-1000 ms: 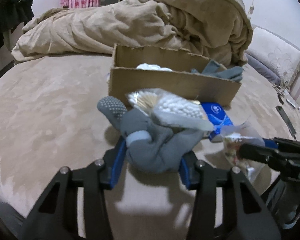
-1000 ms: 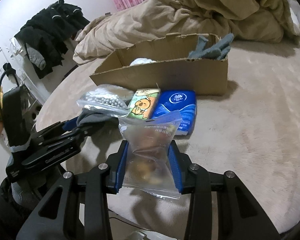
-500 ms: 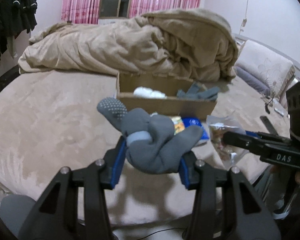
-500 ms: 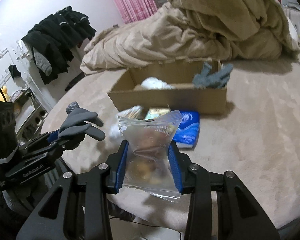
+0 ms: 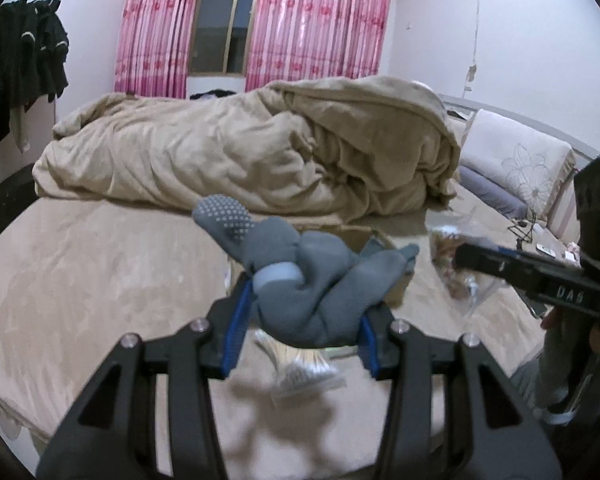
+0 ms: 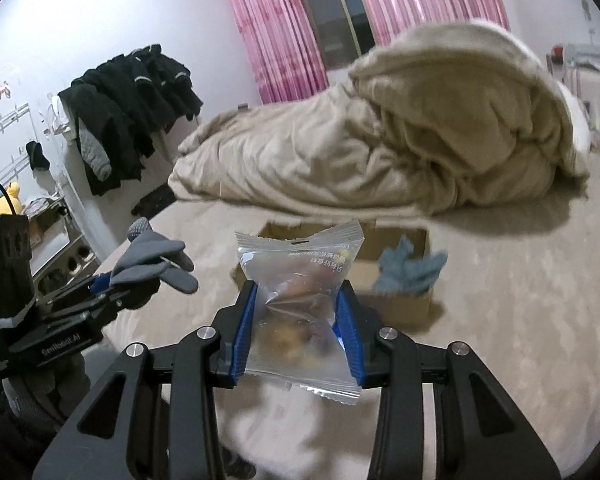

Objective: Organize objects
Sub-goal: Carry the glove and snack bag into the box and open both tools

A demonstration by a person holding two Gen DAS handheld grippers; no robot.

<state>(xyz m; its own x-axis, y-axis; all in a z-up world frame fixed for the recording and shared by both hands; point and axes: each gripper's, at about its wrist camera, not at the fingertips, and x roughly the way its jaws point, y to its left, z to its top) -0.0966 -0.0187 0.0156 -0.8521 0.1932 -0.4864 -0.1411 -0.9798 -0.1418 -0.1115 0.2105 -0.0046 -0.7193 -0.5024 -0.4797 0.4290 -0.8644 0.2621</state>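
My left gripper [image 5: 300, 312] is shut on a crumpled grey glove [image 5: 300, 276] with dotted fingertips, held above the beige bed. My right gripper [image 6: 298, 320] is shut on a clear snack packet [image 6: 296, 296] with printed text near its top. Beyond the packet stands an open cardboard box [image 6: 400, 304] with another grey glove [image 6: 408, 270] draped inside its right end. The left gripper [image 6: 120, 284] with the grey glove [image 6: 156, 260] shows at the left of the right wrist view. In the left wrist view the right gripper [image 5: 472, 258] and snack packet [image 5: 452, 256] appear at the right. A bag of cotton swabs [image 5: 300, 368] lies below the glove.
A bunched beige duvet [image 5: 260, 148] fills the back of the bed. Dark clothes [image 6: 132, 108] hang on a rack at the left. A pillow [image 5: 516, 164] and small items lie at the bed's right edge. Pink curtains [image 5: 312, 20] frame a window.
Both grippers have risen well above the bed with their loads still held. The box and the packets on the bed now sit lower and farther off in both views.
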